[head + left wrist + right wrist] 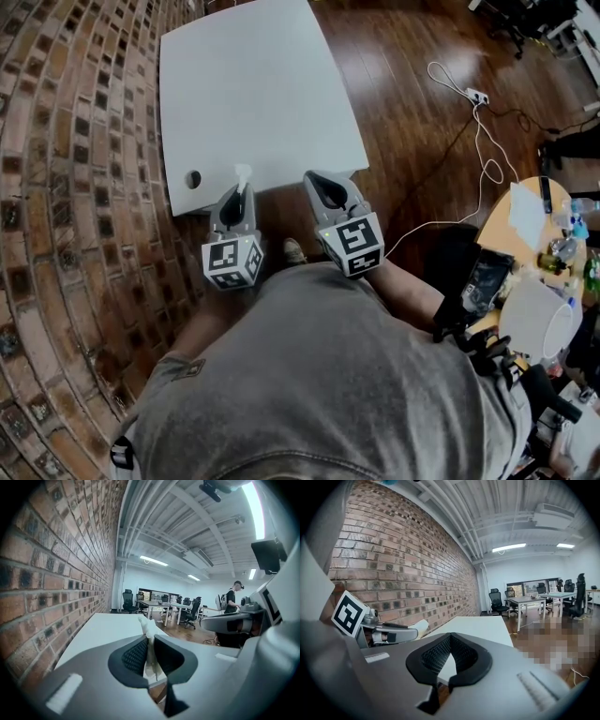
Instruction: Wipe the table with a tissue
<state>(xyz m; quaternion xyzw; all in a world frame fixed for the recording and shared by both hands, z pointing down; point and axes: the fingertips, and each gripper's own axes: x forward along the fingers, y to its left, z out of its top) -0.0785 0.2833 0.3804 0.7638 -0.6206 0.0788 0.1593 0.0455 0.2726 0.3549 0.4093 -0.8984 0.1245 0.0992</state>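
Note:
The white table (253, 94) lies ahead of me, with both grippers at its near edge. My left gripper (236, 199) is shut on a small white tissue (243, 172), which sticks up past the fingertips. In the left gripper view the tissue (149, 637) is pinched between the dark pads over the tabletop (105, 627). My right gripper (329, 192) hovers beside it to the right, shut, with nothing in it. In the right gripper view its tips (450, 635) meet, and the left gripper (389, 632) with the tissue (421, 626) shows to the left.
A brick wall (56, 187) runs along the table's left side. The tabletop has a round hole (193, 178) near its front left corner. A white cable (478, 141) lies on the wooden floor. A cluttered round table (530, 220) stands at right. Office desks and chairs (164, 604) and a person (232, 597) are far off.

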